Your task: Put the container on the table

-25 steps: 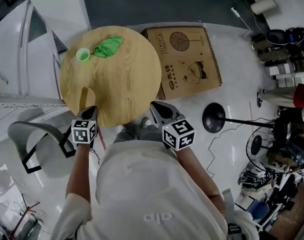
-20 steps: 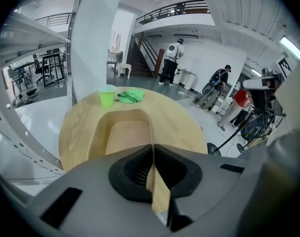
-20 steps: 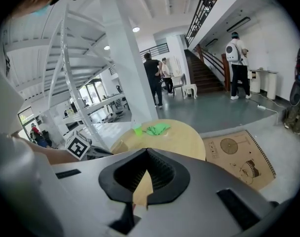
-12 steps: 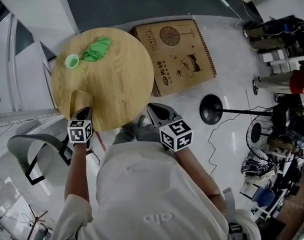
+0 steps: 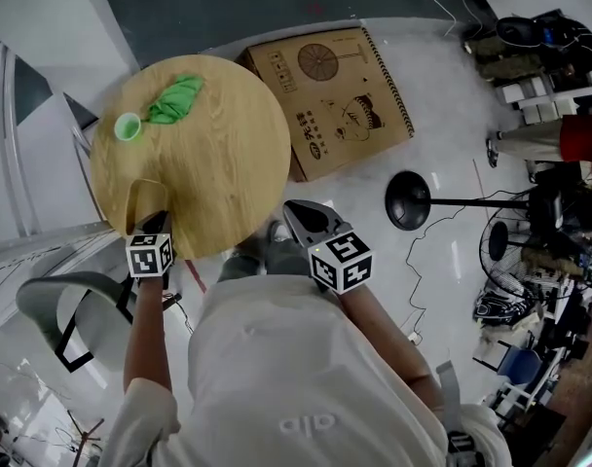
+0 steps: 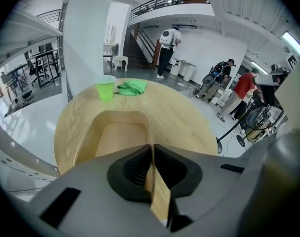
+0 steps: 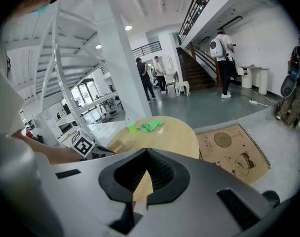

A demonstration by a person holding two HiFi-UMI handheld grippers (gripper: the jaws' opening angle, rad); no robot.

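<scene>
Left gripper (image 6: 151, 152): jaws clamped on the thin side wall of the shallow, round-cornered pale wooden container (image 6: 118, 135). Only its own view shows that grip; the head view shows just the container at the near edge of the round wooden table (image 5: 228, 163). Cannot tell whether its base touches the top.

Right gripper (image 7: 146, 152): jaws together, nothing between them, held off the table's near edge above the floor.

Far edge of table: small green plastic cup (image 6: 106, 88), crumpled green cloth (image 6: 131, 87) just beside it. Bare wood between these and the container.

On the glossy white floor (image 5: 442, 115): flat printed cardboard box (image 5: 325, 100) against the table's right edge, black round stand base (image 5: 410, 200), grey chair (image 5: 53, 295) at near left. The gripper views add a staircase (image 7: 194, 73) and standing people (image 6: 167, 46).
</scene>
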